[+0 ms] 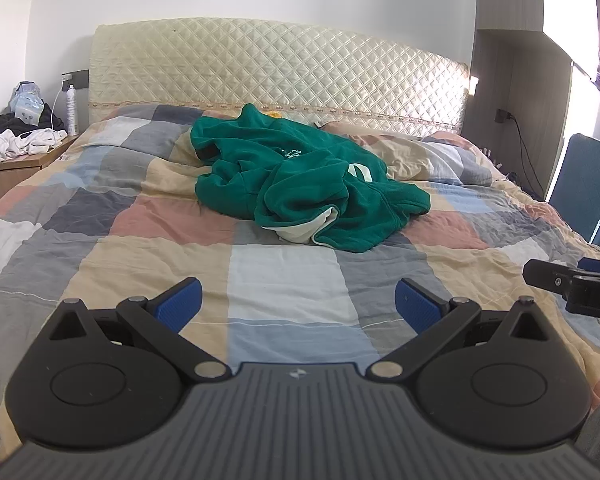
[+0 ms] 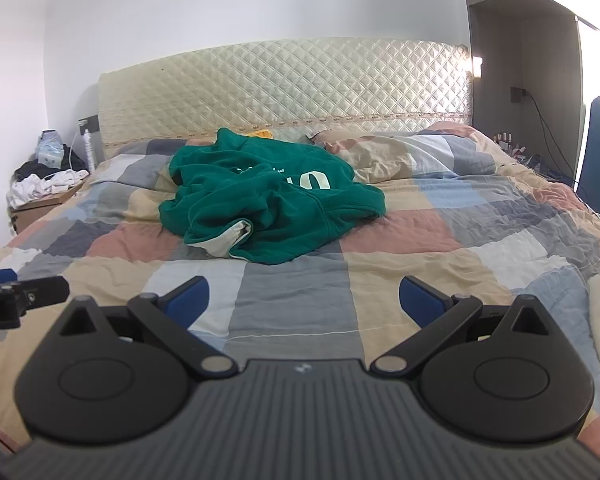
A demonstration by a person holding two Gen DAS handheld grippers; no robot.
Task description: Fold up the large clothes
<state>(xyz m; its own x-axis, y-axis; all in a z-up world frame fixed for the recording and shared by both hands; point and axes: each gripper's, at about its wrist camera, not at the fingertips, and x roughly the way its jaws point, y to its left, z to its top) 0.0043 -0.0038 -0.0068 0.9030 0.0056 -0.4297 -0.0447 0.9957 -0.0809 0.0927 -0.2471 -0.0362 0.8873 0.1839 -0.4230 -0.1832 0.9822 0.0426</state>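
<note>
A crumpled dark green fleece sweatshirt with white lettering and a cream lining (image 1: 300, 184) lies heaped in the middle of the bed's checked patchwork quilt (image 1: 280, 276), toward the cream quilted headboard (image 1: 276, 68). The left claw (image 1: 298, 306) hovers over the near part of the quilt, its blue-padded fingers (image 1: 180, 300) spread wide and holding nothing, well short of the sweatshirt. The right claw (image 2: 304, 300) hangs beside it, likewise spread apart and empty, with the sweatshirt ahead and slightly left.
</note>
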